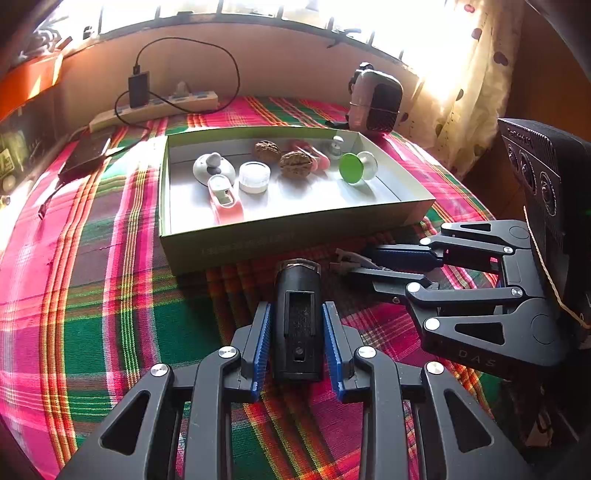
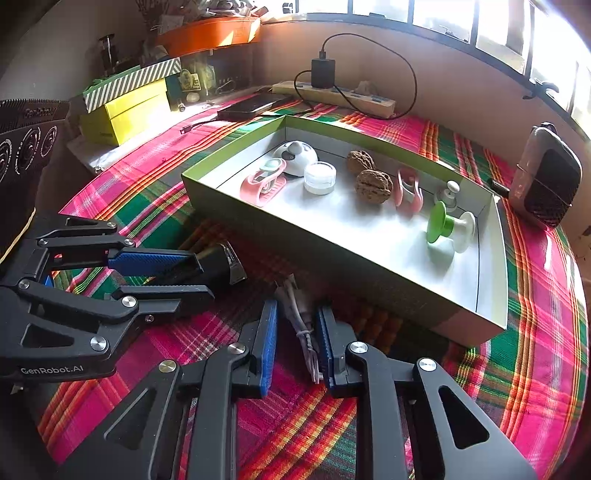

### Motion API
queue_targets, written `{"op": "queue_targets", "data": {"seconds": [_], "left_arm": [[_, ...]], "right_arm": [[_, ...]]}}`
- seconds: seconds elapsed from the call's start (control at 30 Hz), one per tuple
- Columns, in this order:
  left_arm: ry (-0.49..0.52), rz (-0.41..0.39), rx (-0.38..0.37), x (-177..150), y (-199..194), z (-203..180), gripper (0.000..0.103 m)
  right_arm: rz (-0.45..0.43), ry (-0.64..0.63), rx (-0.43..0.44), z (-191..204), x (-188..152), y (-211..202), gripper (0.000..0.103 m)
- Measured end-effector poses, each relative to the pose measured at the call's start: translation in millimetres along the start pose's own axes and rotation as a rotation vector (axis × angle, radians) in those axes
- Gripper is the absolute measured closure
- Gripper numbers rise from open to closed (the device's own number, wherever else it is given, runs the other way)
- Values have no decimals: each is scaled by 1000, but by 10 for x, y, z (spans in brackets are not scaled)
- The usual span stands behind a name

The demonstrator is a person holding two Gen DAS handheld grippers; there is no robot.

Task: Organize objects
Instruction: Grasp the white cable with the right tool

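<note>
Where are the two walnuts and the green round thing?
near walnut (image 2: 373,185), right wrist view, its wrinkly top.
far walnut (image 2: 360,161), right wrist view, its middle.
green round thing (image 1: 351,168), left wrist view, its flat green face.

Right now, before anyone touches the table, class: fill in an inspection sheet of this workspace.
Surface: plaid tablecloth, partly sunlit.
Job's things: green box holding walnuts and small plastic items; black cylinder and coiled white cable outside it.
Clutter: dark pouch beside the box.
Grippers: left gripper shut on the black cylinder; right gripper shut on the white cable.
Cables: black charger lead looping from power strip.
Surroundings: window, stacked boxes.
</note>
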State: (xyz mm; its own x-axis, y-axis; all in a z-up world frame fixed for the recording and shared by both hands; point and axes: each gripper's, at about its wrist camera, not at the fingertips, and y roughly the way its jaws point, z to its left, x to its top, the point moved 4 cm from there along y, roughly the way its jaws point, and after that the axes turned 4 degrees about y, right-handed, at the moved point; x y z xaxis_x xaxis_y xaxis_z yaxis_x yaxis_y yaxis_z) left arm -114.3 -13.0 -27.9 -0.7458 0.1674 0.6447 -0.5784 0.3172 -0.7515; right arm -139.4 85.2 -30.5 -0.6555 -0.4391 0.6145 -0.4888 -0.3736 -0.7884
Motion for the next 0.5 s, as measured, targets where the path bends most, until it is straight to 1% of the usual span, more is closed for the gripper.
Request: {"op": "queue_targets", "data": {"seconds": [0.17, 0.5], "left_arm": [[0, -2, 7, 2, -1, -11, 78], [6, -1, 19, 6, 0, -21, 78]], "right_arm": [[2, 0, -9, 20, -13, -9, 83], [3, 31, 11, 51, -26, -15, 84]]}}
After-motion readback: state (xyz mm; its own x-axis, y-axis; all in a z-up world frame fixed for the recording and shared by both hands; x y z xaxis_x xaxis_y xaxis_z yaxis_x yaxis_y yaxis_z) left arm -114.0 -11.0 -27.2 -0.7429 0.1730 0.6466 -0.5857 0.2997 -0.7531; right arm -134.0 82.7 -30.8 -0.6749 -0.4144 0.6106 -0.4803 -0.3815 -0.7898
